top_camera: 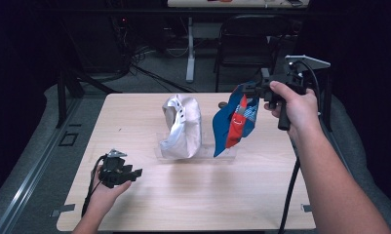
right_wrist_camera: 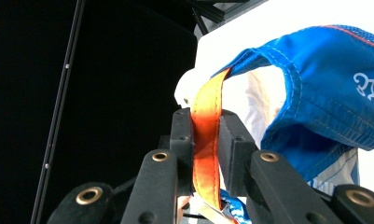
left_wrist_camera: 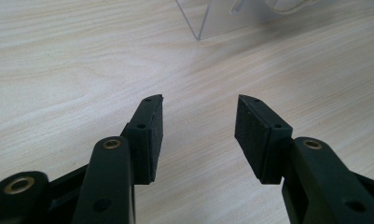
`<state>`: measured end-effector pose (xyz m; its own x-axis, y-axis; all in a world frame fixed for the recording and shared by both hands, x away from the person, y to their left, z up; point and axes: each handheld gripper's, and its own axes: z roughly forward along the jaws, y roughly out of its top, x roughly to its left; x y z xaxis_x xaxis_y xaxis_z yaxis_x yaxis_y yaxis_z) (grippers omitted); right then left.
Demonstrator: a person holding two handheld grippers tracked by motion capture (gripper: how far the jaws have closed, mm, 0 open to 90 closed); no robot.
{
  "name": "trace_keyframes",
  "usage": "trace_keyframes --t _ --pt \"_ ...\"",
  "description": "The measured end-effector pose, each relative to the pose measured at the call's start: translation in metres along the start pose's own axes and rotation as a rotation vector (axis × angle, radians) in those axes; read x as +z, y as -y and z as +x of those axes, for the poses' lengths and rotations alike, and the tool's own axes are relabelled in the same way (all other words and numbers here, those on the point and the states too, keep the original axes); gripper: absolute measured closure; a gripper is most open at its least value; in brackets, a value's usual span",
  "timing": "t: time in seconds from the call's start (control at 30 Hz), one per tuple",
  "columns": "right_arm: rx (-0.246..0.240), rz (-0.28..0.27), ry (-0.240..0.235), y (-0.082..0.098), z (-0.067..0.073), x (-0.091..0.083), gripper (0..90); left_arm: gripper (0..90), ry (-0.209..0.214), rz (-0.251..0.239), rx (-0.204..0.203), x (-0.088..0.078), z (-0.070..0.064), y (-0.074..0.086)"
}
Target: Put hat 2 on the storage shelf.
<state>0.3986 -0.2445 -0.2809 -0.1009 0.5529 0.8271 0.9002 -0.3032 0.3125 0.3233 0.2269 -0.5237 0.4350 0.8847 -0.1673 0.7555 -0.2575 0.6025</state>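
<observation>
Two caps in the scene: a blue cap (top_camera: 236, 122) with a red-orange panel and a white cap (top_camera: 182, 126), both over a clear plastic stand (top_camera: 193, 153) on the wooden table (top_camera: 183, 200).

Writing: white lettering on the blue fabric at the right edge of the right gripper view, cut off by the frame and not readable. A white mark sits on the red panel in the high view, too small to read.

Right gripper (right_wrist_camera: 206, 122): jaws pressed together on the cap's orange strap (right_wrist_camera: 206, 135). The strap runs up between the pads and joins the blue fabric above and to the right of the fingertips. In the high view the cap hangs below and left of the jaws, with its lower edge down at the stand.

Left gripper (left_wrist_camera: 199, 112): fingers spread, nothing between the pads, bare table beneath. A corner of the clear stand lies ahead of the fingertips, apart from them. Blue cap well away from this gripper.
</observation>
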Motion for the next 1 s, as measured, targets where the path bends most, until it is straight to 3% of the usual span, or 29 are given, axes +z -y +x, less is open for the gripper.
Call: trace_keyframes --t 0.6,1.0 --pt "0.021 -0.009 0.06 -0.027 0.001 0.022 77.8 52.0 0.001 0.006 0.007 0.0 0.0 0.001" --pt "0.008 0.006 0.089 -0.031 -0.005 0.022 77.8 52.0 -0.005 0.01 0.006 0.001 0.001 0.002"
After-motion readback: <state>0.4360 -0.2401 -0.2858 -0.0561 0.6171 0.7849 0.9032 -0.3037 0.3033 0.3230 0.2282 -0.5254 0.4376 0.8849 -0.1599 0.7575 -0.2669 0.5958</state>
